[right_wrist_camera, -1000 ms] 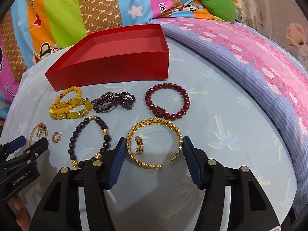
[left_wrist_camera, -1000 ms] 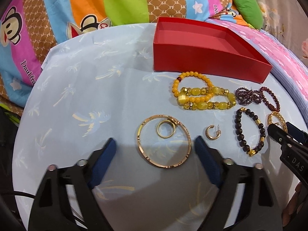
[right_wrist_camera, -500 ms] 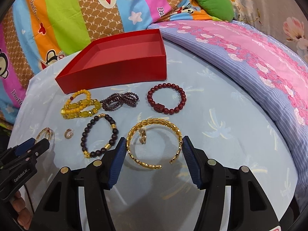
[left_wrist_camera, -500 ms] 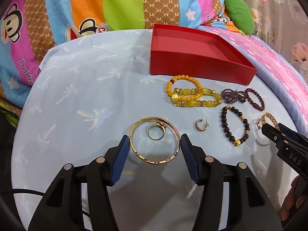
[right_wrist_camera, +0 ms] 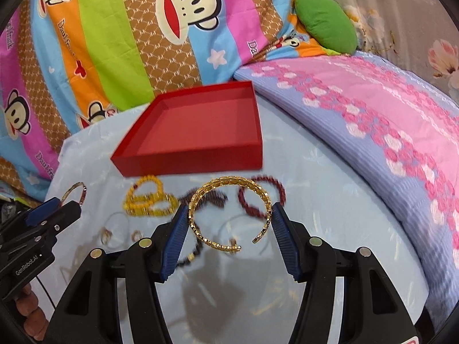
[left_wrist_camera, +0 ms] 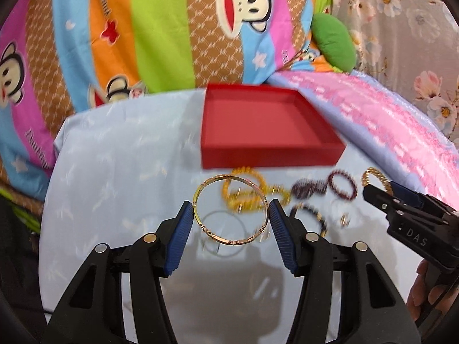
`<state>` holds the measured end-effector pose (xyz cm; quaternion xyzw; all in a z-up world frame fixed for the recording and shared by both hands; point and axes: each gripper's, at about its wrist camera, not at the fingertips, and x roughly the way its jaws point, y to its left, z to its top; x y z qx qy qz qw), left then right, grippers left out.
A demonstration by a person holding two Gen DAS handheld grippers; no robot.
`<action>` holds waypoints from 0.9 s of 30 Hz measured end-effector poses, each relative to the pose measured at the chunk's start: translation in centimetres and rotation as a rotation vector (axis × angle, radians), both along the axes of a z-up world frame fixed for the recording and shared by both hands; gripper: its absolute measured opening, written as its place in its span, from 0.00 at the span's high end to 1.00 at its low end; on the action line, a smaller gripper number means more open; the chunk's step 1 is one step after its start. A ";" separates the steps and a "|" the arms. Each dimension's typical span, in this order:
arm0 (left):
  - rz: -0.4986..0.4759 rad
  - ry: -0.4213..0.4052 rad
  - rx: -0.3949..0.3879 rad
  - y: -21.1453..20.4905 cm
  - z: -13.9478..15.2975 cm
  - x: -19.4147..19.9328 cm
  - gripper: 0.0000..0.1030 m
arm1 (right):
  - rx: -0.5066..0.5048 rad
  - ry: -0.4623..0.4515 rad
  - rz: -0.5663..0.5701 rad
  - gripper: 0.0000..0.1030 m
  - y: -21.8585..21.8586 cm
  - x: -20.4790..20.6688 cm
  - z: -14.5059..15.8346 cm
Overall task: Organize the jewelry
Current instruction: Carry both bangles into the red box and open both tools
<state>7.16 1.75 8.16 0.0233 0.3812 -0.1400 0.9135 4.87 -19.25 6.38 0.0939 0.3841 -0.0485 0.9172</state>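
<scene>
My left gripper [left_wrist_camera: 231, 209] is shut on a thin gold bangle [left_wrist_camera: 229, 241], held level above the pale blue cloth [left_wrist_camera: 120, 172]. My right gripper [right_wrist_camera: 229, 215] is shut on an open gold link cuff [right_wrist_camera: 229, 180], also lifted clear. Both point toward the open, bare red box [left_wrist_camera: 272, 157], seen too in the right wrist view [right_wrist_camera: 200, 162]. Each gripper appears in the other's view: the right one [left_wrist_camera: 381, 197] with its cuff [left_wrist_camera: 375, 177], the left one [right_wrist_camera: 57, 209] with its bangle [right_wrist_camera: 74, 189].
On the cloth before the box lie yellow bead bracelets [right_wrist_camera: 146, 200], a dark garnet strand [right_wrist_camera: 212, 197], a red bead bracelet [right_wrist_camera: 243, 200], a dark bead bracelet [left_wrist_camera: 312, 215], a ring [right_wrist_camera: 106, 235] and an earring [right_wrist_camera: 137, 233]. A monkey-print pillow [right_wrist_camera: 172, 28] and pink blanket [right_wrist_camera: 373, 114] surround it.
The left jaws narrowed onto the thin bangle. Both grippers then rose, lifting bangle and cuff off the cloth; the small ring and earring that lay inside them stayed down.
</scene>
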 end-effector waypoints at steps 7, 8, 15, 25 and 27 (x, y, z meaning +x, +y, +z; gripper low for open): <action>-0.012 -0.064 0.004 -2.2 2.9 7.1 0.49 | -0.005 -0.039 0.024 0.45 -0.7 7.4 3.4; -0.016 -0.063 -0.005 -2.5 3.0 8.5 0.49 | -0.007 -0.035 0.027 0.45 -0.7 8.6 3.5; -0.021 -0.087 0.034 -4.8 2.8 16.3 0.49 | -0.057 0.000 0.027 0.45 -0.6 17.4 3.3; -0.047 -0.022 0.084 -7.5 0.1 23.9 0.49 | 0.008 0.108 0.019 0.45 -1.9 26.3 0.6; -0.043 -0.016 0.102 -7.9 -0.5 24.9 0.49 | 0.006 0.129 0.017 0.45 -2.0 27.3 -0.3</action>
